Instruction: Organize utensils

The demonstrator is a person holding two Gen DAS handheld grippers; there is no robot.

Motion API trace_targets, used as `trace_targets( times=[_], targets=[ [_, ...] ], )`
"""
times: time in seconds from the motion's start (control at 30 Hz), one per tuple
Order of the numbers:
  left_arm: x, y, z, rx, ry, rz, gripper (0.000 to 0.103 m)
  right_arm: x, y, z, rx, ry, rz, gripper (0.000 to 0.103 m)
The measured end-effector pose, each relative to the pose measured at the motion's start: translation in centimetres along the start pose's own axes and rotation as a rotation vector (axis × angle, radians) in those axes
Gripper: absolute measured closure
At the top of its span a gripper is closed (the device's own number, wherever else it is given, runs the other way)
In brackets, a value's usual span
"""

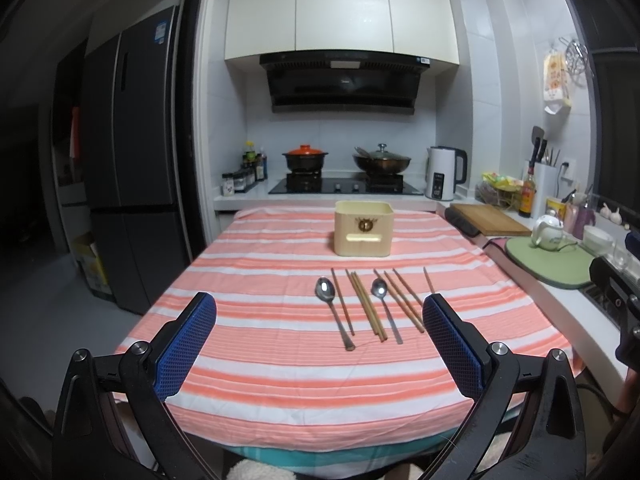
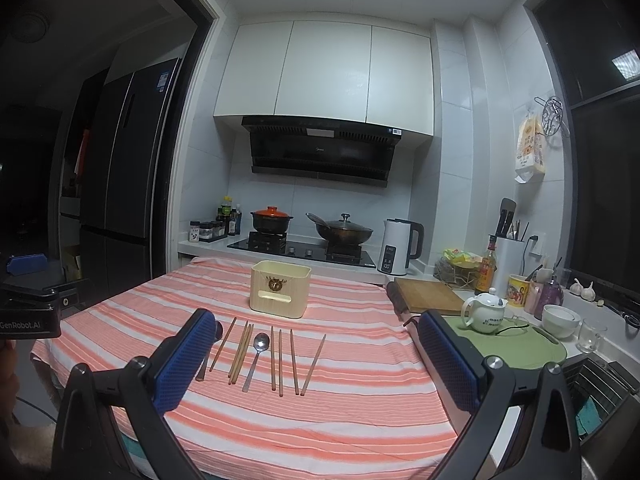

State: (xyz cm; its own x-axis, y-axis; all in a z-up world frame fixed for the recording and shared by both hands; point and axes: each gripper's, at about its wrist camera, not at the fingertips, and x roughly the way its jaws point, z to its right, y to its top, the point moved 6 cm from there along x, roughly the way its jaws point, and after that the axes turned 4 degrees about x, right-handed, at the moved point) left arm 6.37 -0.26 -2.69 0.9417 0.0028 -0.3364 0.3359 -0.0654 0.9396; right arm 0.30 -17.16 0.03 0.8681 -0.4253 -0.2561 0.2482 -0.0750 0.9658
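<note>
Two metal spoons, a larger one [image 1: 326,290] and a smaller one [image 1: 379,289], lie among several wooden chopsticks [image 1: 366,306] in a row on the striped tablecloth [image 1: 260,344]. Behind them stands a cream holder box [image 1: 363,234]. My left gripper [image 1: 318,312] hovers open above the table's near side, nothing between its blue pads. In the right wrist view the same row shows: smaller spoon [image 2: 260,343], chopsticks [image 2: 276,358], box [image 2: 281,291]. My right gripper [image 2: 316,328] is open too, and its left finger [image 2: 186,360] hides part of the larger spoon [image 2: 218,330].
A counter runs along the right with a cutting board [image 2: 430,296], white teapot [image 2: 484,312] on a green mat, bowl, glass and kettle [image 2: 396,250]. A stove with two pots [image 1: 346,160] sits behind the table. A fridge [image 1: 128,152] stands left.
</note>
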Motion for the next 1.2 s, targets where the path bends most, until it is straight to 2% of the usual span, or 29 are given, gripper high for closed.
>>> trace_targets(
  times=[0.5,0.8,1.03,1.2],
  targets=[
    [0.5,0.0,0.1,0.03,0.007,0.006,0.0,0.6,-0.2,0.1,0.002,-0.003,-0.005,0.0],
    [2.8,0.1,-0.5,0.049,0.019,0.021,0.0,2.5,-0.9,0.6,0.009,-0.01,-0.032,0.0],
    [6.7,-1.1,-0.3,0.029,-0.025,-0.055,0.0,5.2,-2.1,1.4,0.015,-0.02,-0.058,0.0],
    [9.6,-2.5,-0.1,0.005,-0.049,-0.12,0.0,8.1,-4.4,1.8,-0.001,-0.04,-0.105,0.0]
  ],
)
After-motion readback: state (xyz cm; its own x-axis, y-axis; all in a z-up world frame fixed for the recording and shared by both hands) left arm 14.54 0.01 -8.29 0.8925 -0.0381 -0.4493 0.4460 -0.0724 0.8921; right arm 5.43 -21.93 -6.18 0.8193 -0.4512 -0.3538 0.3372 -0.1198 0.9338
